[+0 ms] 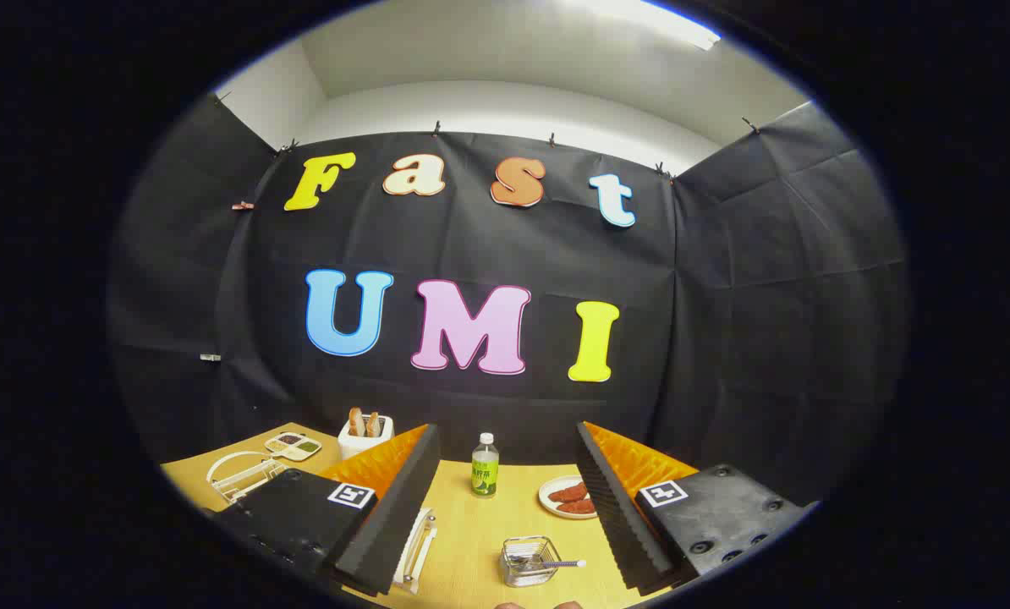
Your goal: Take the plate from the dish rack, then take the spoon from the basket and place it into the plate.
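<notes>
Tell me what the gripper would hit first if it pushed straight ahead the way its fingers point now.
The gripper is open, nothing between its fingers. Straight ahead stands the green-labelled bottle, probably the first contact. The wire basket with the spoon sits nearer but lower; depth is unclear.

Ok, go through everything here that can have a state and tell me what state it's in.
tool: open, holding nothing
bottle: upright, capped
wire basket: upright, spoon lying in it
toaster: bread slices sticking up
small plate: holding red food
dish rack: upright on table
</notes>
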A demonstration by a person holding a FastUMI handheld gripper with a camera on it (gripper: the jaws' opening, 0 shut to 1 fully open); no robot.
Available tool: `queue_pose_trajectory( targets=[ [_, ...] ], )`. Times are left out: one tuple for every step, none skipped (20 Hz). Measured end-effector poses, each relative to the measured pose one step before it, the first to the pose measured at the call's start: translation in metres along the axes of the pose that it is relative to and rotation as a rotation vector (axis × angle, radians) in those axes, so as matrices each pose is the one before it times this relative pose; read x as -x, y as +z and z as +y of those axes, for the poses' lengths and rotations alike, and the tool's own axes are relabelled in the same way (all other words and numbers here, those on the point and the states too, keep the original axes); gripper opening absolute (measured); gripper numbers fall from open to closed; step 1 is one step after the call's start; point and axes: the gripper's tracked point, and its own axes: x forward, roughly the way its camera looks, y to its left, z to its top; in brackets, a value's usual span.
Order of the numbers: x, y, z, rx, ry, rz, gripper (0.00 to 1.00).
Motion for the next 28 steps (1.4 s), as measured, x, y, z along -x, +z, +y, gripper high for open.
queue_pose_trajectory(
  targets=[
    [0.00043,-0.00249,-0.00005,-0.00008,-0.00278,0.00924,0.98],
    [0.00002,-0.00169,-0.00019,0.00098,0.00041,0.00580,0.98],
    [-0.00041,-0.00076,-0.00017,0.00291,-0.00167,0.00319,0.98],
    [0.00144,-0.00020,0.00008,0.00314,-0.00151,0.00257,0.97],
    [0.00092,0.00001,-0.00041,0.00246,0.00255,0.00255,0.97],
    [0.00009,-0.00151,0.00062,0.00326,0.00191,0.00298,0.97],
    [-0.00079,-0.00060,0.00005,0.00323,-0.00087,0.00279,0.97],
    [-0.00119,-0.00071,0.00040,-0.00045,0.00031,0.00408,0.97],
    [0.00040,-0.00205,0.00066,-0.00305,0.00108,0.00667,0.97],
    [0.00040,-0.00234,-0.00003,-0.00525,0.00152,0.00862,0.97],
    [-0.00032,-0.00091,0.00092,-0.00443,0.00142,0.00783,0.97],
    [-0.00019,-0.00243,0.00095,-0.00307,0.00167,0.00820,0.97],
    [-0.00017,-0.00207,0.00035,-0.00047,0.00153,0.00730,0.98],
    [-0.00135,-0.00009,0.00018,0.00148,0.00020,0.00444,0.97],
    [-0.00122,-0.00137,-0.00066,0.00208,-0.00180,0.00475,0.97],
    [-0.00206,-0.00097,-0.00056,0.00126,-0.00324,0.00758,0.97],
    [-0.00093,-0.00144,-0.00055,-0.00132,-0.00157,0.00419,0.97],
    [-0.00101,-0.00191,0.00114,-0.00345,0.00104,0.00555,0.97],
    [-0.00176,-0.00114,0.00150,-0.00378,0.00141,0.00688,0.97],
    [-0.00222,-0.00099,0.00152,-0.00245,0.00406,0.00684,0.97],
    [-0.00388,-0.00112,0.00268,-0.00189,0.00473,0.00971,0.97],
    [-0.00441,-0.00193,0.00367,-0.00089,0.00775,0.01076,0.97],
    [-0.00613,-0.00063,0.00631,-0.00124,0.01222,0.01557,0.97],
    [-0.00554,-0.00256,0.00654,-0.00222,0.01099,0.01835,0.97],
    [-0.00655,-0.00231,0.00717,-0.00136,0.01009,0.02136,0.98],
    [-0.00771,-0.00245,0.00884,-0.00021,0.00932,0.02153,0.97],
    [-0.00744,-0.00162,0.00829,0.00449,0.01261,0.02186,0.98],
    [-0.00938,-0.00299,0.00973,0.00585,0.01263,0.01608,0.97]
  ],
)
